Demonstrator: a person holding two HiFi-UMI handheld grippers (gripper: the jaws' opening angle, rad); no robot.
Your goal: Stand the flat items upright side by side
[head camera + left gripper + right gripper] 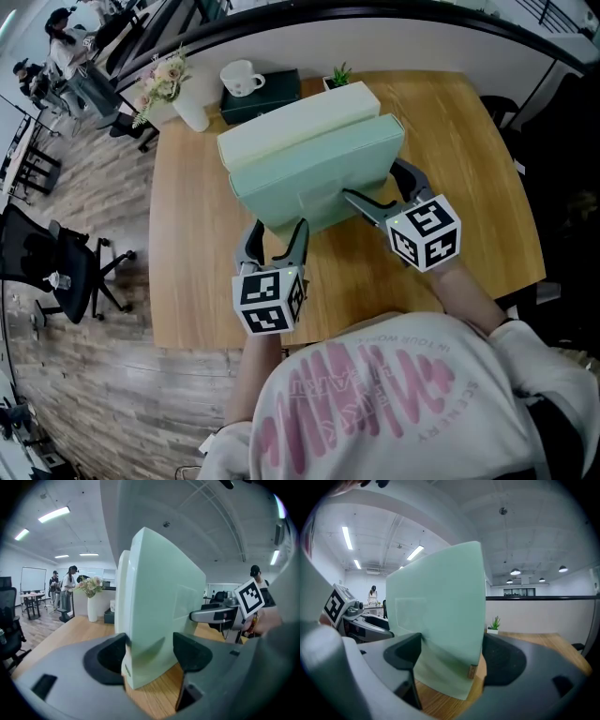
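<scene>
Since the green cushion (pixel 314 173) looks soft, light and squashy, I grip low on its edge: left gripper (pixel 279 230) at seven o'clock, right gripper (pixel 368 178) at three, fingers pressing it. It stands mid-surface (pixel 192 272), touching the cream cushion (pixel 291 122) at twelve.

2 cushions are standing upright, touching side by side, on the wooden table (pixel 187 253): the cream cushion (pixel 291 122) behind, the green cushion (pixel 309 173) in front. The left gripper (pixel 277 230) and the right gripper (pixel 375 183) are each clasping one end of the green cushion. A mug (pixel 242 78) is sitting on a dark box (pixel 277 94) beyond.
</scene>
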